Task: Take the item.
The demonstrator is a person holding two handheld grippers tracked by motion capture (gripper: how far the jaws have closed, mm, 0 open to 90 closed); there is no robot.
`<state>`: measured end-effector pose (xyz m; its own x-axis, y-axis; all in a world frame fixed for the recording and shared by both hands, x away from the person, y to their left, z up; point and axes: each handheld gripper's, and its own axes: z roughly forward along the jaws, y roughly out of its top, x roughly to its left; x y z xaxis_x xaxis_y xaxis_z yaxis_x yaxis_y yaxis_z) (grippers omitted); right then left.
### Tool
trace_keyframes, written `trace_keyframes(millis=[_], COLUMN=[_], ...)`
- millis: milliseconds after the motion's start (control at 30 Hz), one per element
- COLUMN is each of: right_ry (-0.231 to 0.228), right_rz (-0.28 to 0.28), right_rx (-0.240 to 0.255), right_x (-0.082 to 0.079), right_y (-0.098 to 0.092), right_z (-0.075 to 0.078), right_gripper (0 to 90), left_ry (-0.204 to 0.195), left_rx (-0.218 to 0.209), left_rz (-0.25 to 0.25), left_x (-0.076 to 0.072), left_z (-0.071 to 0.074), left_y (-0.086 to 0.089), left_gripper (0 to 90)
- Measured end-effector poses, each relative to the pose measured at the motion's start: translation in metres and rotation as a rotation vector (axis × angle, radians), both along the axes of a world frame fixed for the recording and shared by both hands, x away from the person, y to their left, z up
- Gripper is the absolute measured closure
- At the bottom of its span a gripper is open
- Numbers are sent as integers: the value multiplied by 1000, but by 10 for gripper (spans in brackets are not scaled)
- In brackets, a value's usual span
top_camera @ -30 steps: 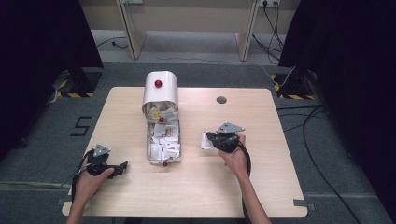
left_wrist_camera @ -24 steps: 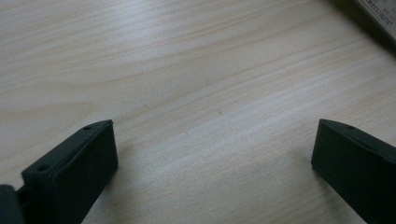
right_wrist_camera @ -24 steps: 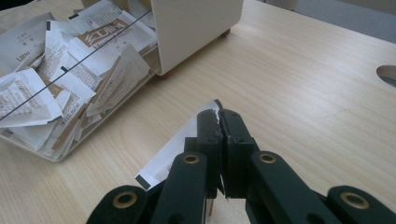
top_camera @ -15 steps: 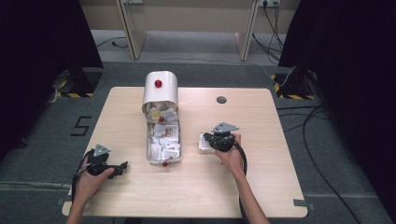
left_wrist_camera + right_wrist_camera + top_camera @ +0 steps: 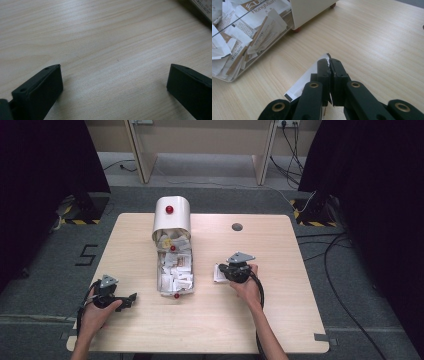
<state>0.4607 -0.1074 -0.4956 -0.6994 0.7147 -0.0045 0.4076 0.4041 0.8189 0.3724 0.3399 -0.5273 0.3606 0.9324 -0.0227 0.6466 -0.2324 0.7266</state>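
High view findings: a white paper packet [image 5: 218,273] is seen on the table [image 5: 300,320], just right of a clear tray [image 5: 175,277] heaped with similar sachets, which projects from a white bin [image 5: 172,217] with red knobs. The right gripper [image 5: 226,270] is laid over the packet's right side. In the right gripper view, its jaws are observed pressed together on the packet's [image 5: 308,80] edge, with a sliver of torn white paper caught between them near the tips; the packet's far end appears to rest on the table. The left gripper [image 5: 131,296] is held low near the front left of the table, well apart from the tray, with its jaws spread wide over bare wood and nothing between them.

The packet is judged light, thin and limp, and easily torn or creased. An edge pinch is judged adequate, provided it is placed well inside the edge rather than at a corner.
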Motion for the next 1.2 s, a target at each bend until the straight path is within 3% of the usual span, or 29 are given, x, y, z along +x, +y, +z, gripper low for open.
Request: trace_keyframes(millis=[600, 933, 1200], right_ry=[4, 9, -3], right_rz=[-22, -29, -48], right_rx=[-1, -7, 15], right_x=[0, -6, -18], right_y=[-5, -7, -14], right_z=[4, 7, 14], right_gripper=[746, 625, 467], left_ry=[0, 0, 0], left_rx=[0, 0, 0], left_rz=[0, 0, 0], left_x=[0, 0, 0], left_z=[0, 0, 0], left_y=[0, 0, 0], left_gripper=[0, 0, 0])
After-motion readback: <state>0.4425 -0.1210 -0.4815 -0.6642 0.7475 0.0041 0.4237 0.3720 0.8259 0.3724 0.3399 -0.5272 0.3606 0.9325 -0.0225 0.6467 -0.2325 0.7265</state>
